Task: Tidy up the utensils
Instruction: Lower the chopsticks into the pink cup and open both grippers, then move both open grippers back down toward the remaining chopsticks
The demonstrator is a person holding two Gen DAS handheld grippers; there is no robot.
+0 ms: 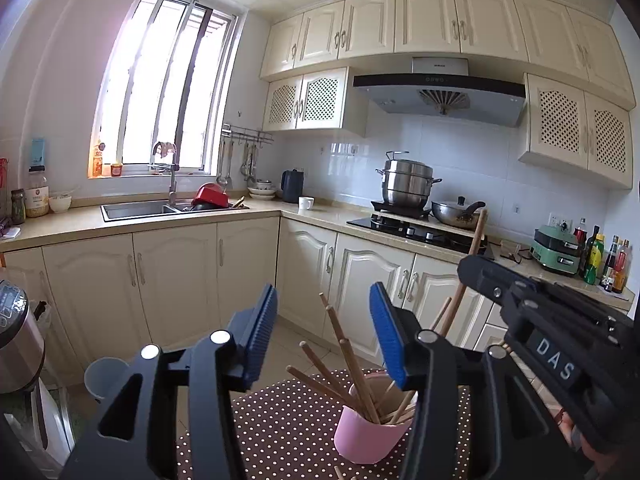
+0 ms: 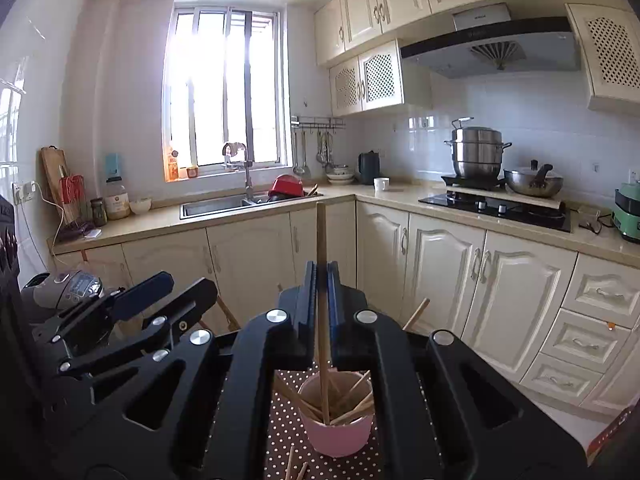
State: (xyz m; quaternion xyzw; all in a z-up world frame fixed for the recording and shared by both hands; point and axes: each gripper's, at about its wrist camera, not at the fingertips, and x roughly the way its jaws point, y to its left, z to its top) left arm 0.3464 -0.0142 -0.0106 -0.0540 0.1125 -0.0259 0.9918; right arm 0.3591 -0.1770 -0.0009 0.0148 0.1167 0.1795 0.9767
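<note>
Right gripper: the right gripper (image 2: 321,280) had its blue pads pressed together on a single wooden chopstick (image 2: 321,236), which stood nearly upright.
Chopstick axis: its long axis ran vertical; the top rose above the fingers and the lower end reached down into the mouth of the pink cup (image 2: 338,436), seemingly among the sticks already there.
Key relation: the cup sat directly below the right gripper's fingers, so the coming move looked like a plain release, or a short lowering along the chopstick's own axis; the right gripper was the nearer to the cup's opening.
Left gripper: the left gripper (image 1: 324,320) was spread wide and held nothing; the cup (image 1: 370,436) lay just below and between its fingers.
Cup contents: several chopsticks (image 1: 344,364) leaned in the cup, fanned out at differing tilts.
Table: the cup stood on a brown polka-dot tablecloth (image 1: 280,420); a few loose chopsticks (image 2: 296,466) lay on it near the cup's base, judged as not yet collected.
Beyond: cream cabinets, a sink (image 2: 216,204) under the window, and a steel steamer pot (image 2: 478,152) on the hob.
</note>
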